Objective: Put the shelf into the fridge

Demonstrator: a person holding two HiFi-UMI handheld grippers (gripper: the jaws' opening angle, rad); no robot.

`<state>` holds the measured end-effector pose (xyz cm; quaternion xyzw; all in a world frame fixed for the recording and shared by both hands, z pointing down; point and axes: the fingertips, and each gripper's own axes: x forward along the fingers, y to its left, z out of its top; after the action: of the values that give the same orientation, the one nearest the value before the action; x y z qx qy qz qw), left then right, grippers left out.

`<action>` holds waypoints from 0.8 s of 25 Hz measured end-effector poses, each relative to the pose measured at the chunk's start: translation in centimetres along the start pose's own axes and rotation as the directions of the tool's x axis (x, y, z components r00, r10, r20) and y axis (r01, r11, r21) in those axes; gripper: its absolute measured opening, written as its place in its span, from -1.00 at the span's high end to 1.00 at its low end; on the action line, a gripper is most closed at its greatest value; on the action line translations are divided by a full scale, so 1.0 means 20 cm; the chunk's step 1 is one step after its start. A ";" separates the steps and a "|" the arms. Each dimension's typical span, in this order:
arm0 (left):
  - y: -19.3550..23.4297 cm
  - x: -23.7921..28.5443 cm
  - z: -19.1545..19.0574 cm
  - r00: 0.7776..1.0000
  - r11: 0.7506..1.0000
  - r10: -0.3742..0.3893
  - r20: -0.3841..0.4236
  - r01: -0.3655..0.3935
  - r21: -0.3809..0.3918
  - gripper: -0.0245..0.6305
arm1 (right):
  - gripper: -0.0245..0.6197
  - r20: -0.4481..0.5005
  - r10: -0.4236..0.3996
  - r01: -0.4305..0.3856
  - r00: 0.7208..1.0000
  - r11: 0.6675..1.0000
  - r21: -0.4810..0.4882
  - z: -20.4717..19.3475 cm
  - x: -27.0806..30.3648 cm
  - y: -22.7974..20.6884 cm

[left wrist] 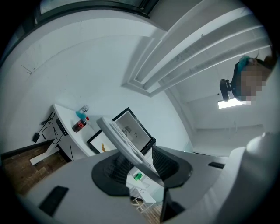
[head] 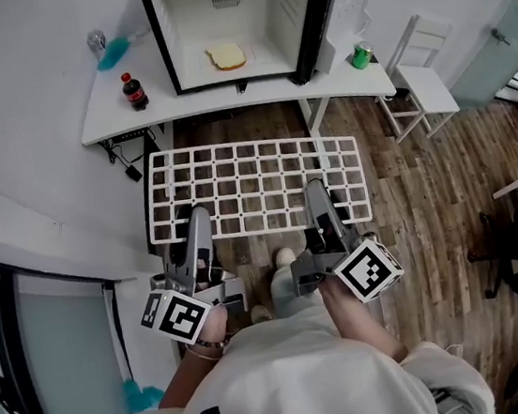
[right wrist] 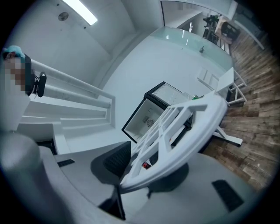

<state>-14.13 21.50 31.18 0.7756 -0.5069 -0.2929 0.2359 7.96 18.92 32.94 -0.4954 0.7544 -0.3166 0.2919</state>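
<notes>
**A:** Where does the shelf sit relative to the fridge right now?

**B:** The shelf (head: 256, 187) is up in the air and roughly level, just short of the front edge of the desk (head: 115, 116). The open fridge (head: 181, 32) stands on the desk, straight beyond the shelf's far long edge.

**A:** And who has hold of it?

**B:** Both. The left tongs (head: 192, 221) are clamped on the near long edge toward its left end, and the right tongs (head: 318, 193) on the same edge toward the right. Each gripper view shows the pads pressing on the white rim.

**A:** Which way does its long axis run?

**B:** Side to side, across the mouth of the fridge. Neither hand looks nearer the opening. I'd judge the move ahead to be an even push forward, keeping the shelf above the slice of bread (head: 227, 57) on the fridge floor.
</notes>
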 end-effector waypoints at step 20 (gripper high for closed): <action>0.13 0.82 -0.03 0.997 0.999 0.041 0.062 -0.042 0.025 0.50 | 0.49 -0.050 0.057 -0.057 0.997 0.998 -0.005 0.35 0.78 -0.32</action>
<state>-10.21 5.48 29.79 0.7586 -0.5337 -0.3048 0.2162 11.57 1.17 31.41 -0.4665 0.7763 -0.3181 0.2803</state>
